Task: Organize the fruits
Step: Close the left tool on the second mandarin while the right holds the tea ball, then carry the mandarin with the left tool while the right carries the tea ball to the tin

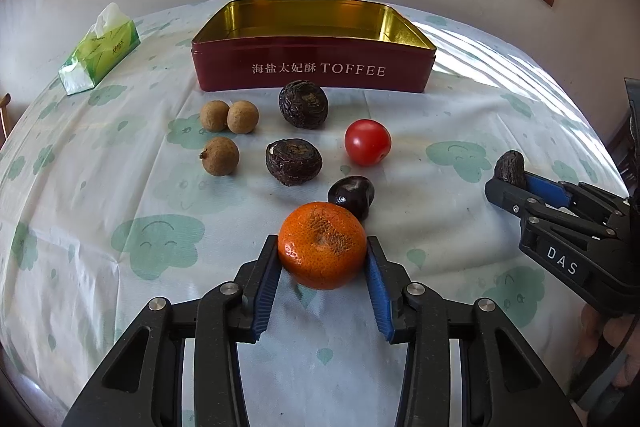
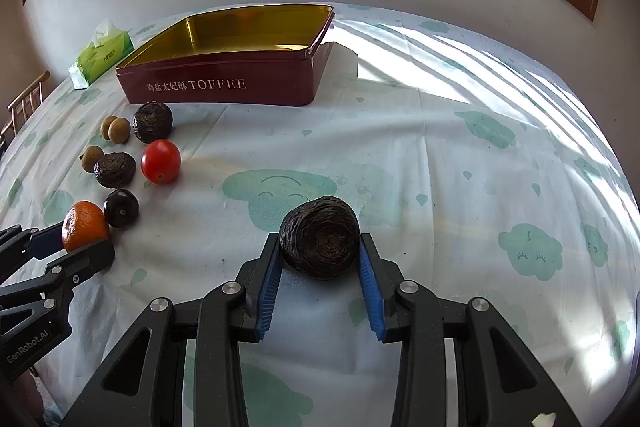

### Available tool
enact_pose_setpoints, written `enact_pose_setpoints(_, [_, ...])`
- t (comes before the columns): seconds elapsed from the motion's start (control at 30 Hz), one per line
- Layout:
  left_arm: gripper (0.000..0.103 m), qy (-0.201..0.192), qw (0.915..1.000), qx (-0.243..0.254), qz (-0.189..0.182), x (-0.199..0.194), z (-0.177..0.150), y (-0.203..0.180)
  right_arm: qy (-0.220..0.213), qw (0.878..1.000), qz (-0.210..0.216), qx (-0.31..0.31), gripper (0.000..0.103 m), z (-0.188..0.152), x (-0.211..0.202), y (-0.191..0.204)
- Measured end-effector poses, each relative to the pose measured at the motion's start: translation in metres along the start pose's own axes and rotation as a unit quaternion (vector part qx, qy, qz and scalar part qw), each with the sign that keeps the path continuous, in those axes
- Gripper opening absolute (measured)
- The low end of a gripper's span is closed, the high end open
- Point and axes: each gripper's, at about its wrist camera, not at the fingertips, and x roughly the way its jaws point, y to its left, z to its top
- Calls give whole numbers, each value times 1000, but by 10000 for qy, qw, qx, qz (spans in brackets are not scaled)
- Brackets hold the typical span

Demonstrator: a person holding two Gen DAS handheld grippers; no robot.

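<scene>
Because each fruit is meant to be carried to the box, both tongs sit low over the table with something already between their blue ribbed pads. Nearest in the left view, the left gripper [image 1: 323, 259] is clenched on the orange [image 1: 322, 245], a pad pressed to each side; its rind is pitted and glossy, with a rough brownish scar near the top. Off to the right, the right gripper [image 2: 319, 254] grasps a dark wrinkled fruit [image 2: 319, 242], round, dull and coiled in fine ridges.

Just behind the orange, and nearly touching it, lies a smooth dark plum [image 1: 351, 195], shiny where light catches it. Further back sit a glossy red tomato [image 1: 367, 142] and two more wrinkled dark fruits [image 1: 293, 161], one behind the other. To their left are three small tan longans [image 1: 220, 155], matte and gritty-looking, two of them touching.

All rest on a thin pale tablecloth [image 1: 120, 187] printed with green smiling clouds, creased in places. Behind the fruit stands the open toffee tin [image 1: 312, 71], dark red outside and mirror-gold inside, nothing in it yet, probably the place for the fruit. Farthest left lies a soft green tissue pack [image 1: 100, 49].
</scene>
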Motion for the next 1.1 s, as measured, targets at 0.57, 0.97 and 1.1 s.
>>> enact_pose_setpoints(0.57, [42, -90, 9994, -276, 199, -8, 1, 21, 29, 10000, -44, -11, 35, 1, 0, 1])
enact_pose_setpoints(0.97, [42, -153, 9986, -364, 361, -7, 6, 34, 107, 9999, -79, 15, 34, 4, 2, 2])
enact_pose_setpoints(1.1, [42, -212, 9982, -327, 446, -8, 8, 36, 137, 9999, -95, 30, 34, 5, 3, 2])
